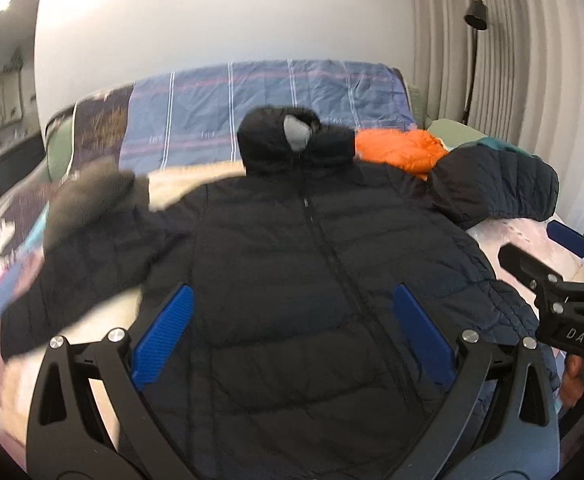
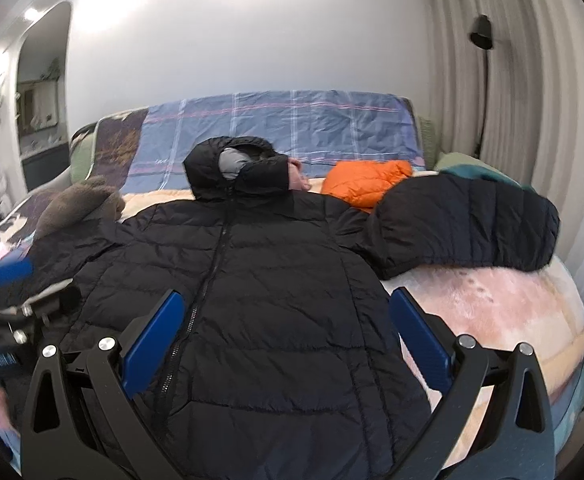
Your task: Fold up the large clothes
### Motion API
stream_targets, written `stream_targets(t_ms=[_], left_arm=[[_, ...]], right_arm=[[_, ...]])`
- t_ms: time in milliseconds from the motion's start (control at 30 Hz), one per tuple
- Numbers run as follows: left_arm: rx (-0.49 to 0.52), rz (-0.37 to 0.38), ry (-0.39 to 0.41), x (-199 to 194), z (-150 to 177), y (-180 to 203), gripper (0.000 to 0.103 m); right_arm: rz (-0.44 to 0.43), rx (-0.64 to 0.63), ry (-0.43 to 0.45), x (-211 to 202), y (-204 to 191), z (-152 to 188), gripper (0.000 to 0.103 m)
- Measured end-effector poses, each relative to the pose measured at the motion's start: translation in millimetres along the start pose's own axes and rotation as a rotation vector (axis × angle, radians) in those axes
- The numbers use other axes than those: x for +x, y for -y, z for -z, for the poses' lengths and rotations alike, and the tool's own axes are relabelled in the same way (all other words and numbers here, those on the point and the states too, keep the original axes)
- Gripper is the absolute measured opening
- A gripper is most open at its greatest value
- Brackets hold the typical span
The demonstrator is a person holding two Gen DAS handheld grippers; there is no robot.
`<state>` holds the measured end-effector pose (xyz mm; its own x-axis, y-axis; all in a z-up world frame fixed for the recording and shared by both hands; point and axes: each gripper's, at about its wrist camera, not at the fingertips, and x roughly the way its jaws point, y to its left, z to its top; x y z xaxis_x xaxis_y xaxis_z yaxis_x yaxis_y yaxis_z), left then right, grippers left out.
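Observation:
A large black hooded puffer jacket (image 1: 292,264) (image 2: 260,280) lies face up on the bed, zipper closed, hood toward the headboard. Its left sleeve (image 1: 84,264) stretches out to the left. Its right sleeve (image 2: 463,220) is folded up into a mound at the right. My left gripper (image 1: 292,320) hovers open over the jacket's lower body, nothing between its blue pads (image 1: 164,336). My right gripper (image 2: 284,328) is open above the jacket's lower right edge, also empty. The right gripper (image 1: 563,272) also shows at the right edge of the left wrist view.
An orange puffer garment (image 1: 399,150) (image 2: 367,186) lies behind the right sleeve. A brown fluffy item (image 2: 80,204) sits at the left by the sleeve. A blue plaid cover (image 1: 260,104) drapes the headboard. Curtains (image 2: 531,120) and a black lamp (image 2: 481,36) stand right. Pale blanket (image 2: 499,312) shows at right.

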<state>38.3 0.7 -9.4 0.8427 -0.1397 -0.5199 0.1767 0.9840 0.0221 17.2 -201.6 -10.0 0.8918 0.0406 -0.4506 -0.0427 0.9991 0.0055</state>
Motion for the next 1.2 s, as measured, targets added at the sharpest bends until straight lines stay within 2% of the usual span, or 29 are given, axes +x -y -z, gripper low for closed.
stream_targets(t_ms=[200,267,367,467,567,700,800,933,1033,1100,1200], left_arm=[[-0.006,0.023,0.085,6,-52,-31,0.101],[-0.006,0.001,0.040,21,-69,-40,0.101],[-0.078,0.019,-0.027,51,-94,-61,0.101],[-0.155,0.065,-0.110,92,-114,-84,0.101],[-0.187,0.054,-0.175,140,-133,-100,0.101],[-0.183,0.087,-0.188,189,-158,-107,0.096],[-0.142,0.119,-0.164,228,-184,-105,0.092],[-0.101,0.124,-0.145,285,-214,-109,0.090],[-0.119,0.122,-0.159,325,-227,-119,0.081],[-0.139,0.122,-0.175,349,-230,-124,0.061],[-0.185,0.201,-0.194,372,-230,-131,0.044]], right_arm=[[-0.047,0.028,-0.018,19,21,-41,0.102],[-0.077,0.019,-0.048,36,26,-56,0.102],[-0.101,0.012,-0.101,69,34,-76,0.102],[-0.157,0.051,-0.136,100,43,-93,0.102],[-0.203,0.093,-0.164,137,52,-116,0.092],[-0.267,0.153,-0.299,203,58,-144,0.077],[-0.271,0.174,-0.345,254,59,-163,0.074],[-0.346,0.249,-0.406,319,61,-185,0.073],[-0.355,0.307,-0.445,365,65,-193,0.073],[-0.382,0.339,-0.486,393,63,-196,0.058],[-0.433,0.356,-0.497,415,58,-198,0.047]])
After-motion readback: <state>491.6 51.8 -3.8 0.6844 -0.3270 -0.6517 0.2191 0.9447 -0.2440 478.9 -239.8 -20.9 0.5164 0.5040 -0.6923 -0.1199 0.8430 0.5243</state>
